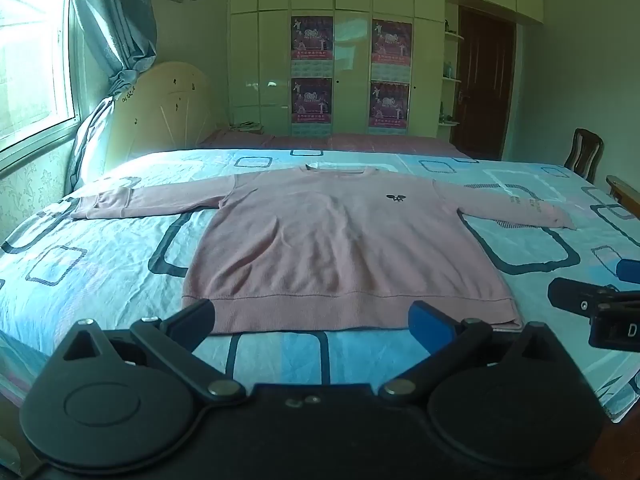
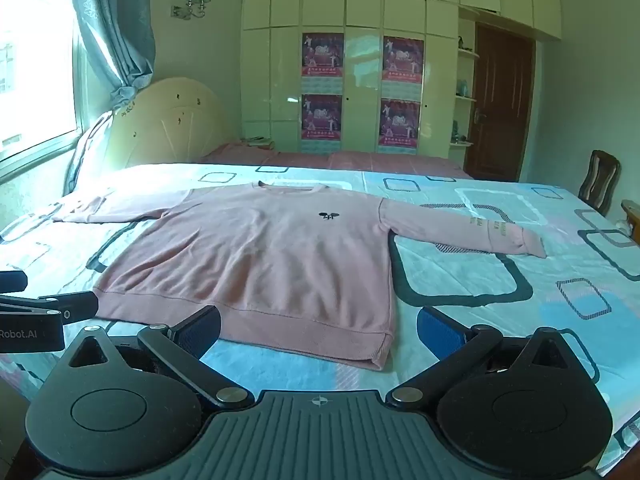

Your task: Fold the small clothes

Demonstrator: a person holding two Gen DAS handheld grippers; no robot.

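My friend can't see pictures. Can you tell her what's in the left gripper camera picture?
A pink sweater lies flat, unfolded, sleeves spread wide, on a bed with a blue patterned sheet. The left hand-held gripper is open just before the sweater's hem, holding nothing. Behind stand a cream wardrobe and a window.

Pink long-sleeved sweater point(image 1: 336, 240), front up, spread flat, both sleeves stretched sideways, small dark chest emblem

Matt knitted sweater point(image 1: 340, 248), glossy wardrobe point(image 1: 352, 60)
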